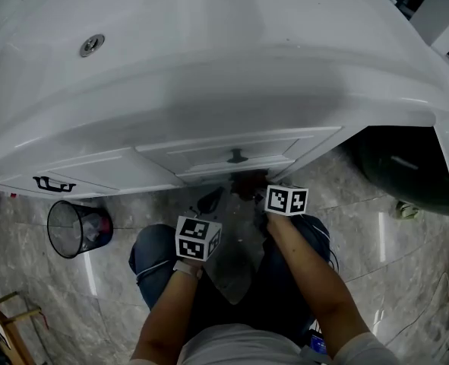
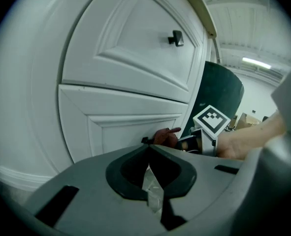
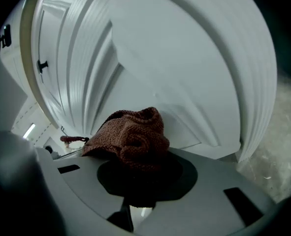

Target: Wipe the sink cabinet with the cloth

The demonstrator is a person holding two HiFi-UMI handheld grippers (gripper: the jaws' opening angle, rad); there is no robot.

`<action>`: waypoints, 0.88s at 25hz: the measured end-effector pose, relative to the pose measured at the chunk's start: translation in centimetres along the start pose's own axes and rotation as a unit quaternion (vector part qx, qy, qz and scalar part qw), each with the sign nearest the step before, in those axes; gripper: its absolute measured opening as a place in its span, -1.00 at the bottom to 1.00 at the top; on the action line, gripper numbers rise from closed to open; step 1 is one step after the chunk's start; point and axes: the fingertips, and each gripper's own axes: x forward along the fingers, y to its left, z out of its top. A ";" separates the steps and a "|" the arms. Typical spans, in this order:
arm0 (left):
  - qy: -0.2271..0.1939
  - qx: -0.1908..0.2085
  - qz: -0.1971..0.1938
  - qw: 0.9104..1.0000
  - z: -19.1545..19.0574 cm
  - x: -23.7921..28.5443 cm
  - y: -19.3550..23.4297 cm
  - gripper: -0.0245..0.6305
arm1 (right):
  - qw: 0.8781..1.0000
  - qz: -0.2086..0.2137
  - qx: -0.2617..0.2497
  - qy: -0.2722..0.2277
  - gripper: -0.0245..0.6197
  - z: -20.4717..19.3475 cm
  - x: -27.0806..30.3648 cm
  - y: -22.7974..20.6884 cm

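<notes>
While the right gripper (image 3: 141,167) clamps the bunched cloth (image 3: 130,139), the cloth lies low against the cabinet (image 3: 184,73), its length running sideways along the panel. The left gripper (image 2: 148,154) hovers nearby, jaws together and empty.

The person wears blue jeans (image 1: 152,261) and white sleeves (image 1: 357,350); marker cubes (image 1: 197,238) are black-and-white.

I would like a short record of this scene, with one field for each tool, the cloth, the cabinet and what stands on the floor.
left tool: jaws together, empty, facing the cabinet front
right tool: shut on the cloth
cloth: reddish-brown knitted cloth, bunched, close to a lower cabinet panel; contact unclear
cabinet: white panelled sink cabinet, drawer shut, black handle
floor: black wire mesh bin at the person's left
</notes>
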 end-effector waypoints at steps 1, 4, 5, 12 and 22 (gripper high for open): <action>0.005 -0.002 -0.003 1.000 -0.3 0.1 0.1 -0.89 | 1.000 -0.001 0.001 0.005 -0.69 -0.4 0.6 0.2; 0.009 -0.018 -0.010 1.000 -0.8 -0.1 0.8 -0.89 | 1.000 -0.005 0.016 0.015 -0.69 -1.5 2.0 0.5; 0.009 -0.020 -0.010 1.000 -0.8 -0.3 1.1 -0.89 | 1.000 -0.006 0.020 0.016 -0.69 -1.9 2.4 0.6; -0.004 -0.034 0.000 0.999 -0.5 -1.9 3.0 -0.89 | 0.998 0.013 0.061 -0.004 -0.69 -3.4 4.8 2.5; 0.000 -0.020 0.002 1.000 -0.7 -2.8 3.3 -0.89 | 0.996 0.067 0.064 -0.008 -0.69 -4.2 6.7 6.0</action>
